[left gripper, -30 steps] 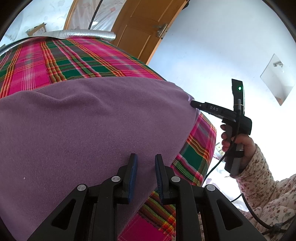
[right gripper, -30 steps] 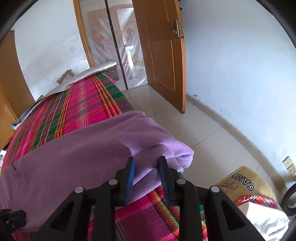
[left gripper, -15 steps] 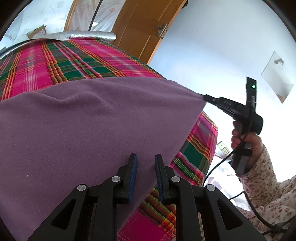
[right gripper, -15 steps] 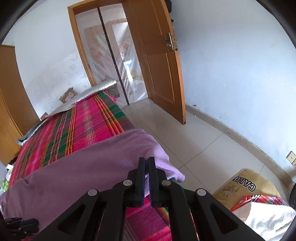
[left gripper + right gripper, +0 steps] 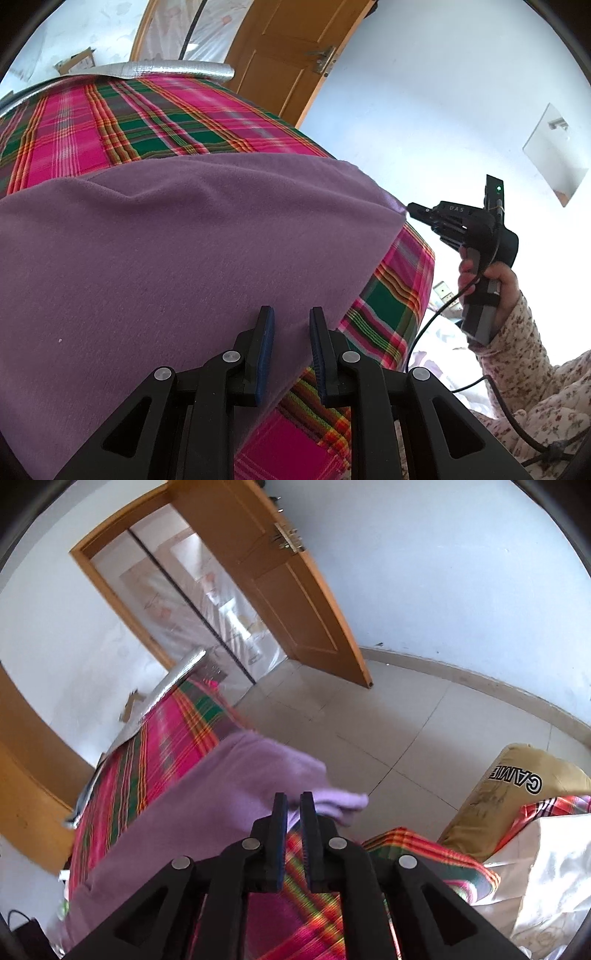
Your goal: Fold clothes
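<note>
The purple garment (image 5: 192, 251) lies across the plaid bed (image 5: 155, 110). The right gripper (image 5: 410, 208) pinches its corner – jaws just opening, so it may slip – while the left gripper (image 5: 291, 332) stands released over the near edge.

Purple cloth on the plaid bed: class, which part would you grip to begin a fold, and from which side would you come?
Grip the purple cloth at its near hem, coming in low from the bed's near edge. There the hem lies loose over the plaid, thin enough to slip between the left tongs. The far corner is already pulled to a point at the right tongs, so the hem runs fairly straight.
</note>
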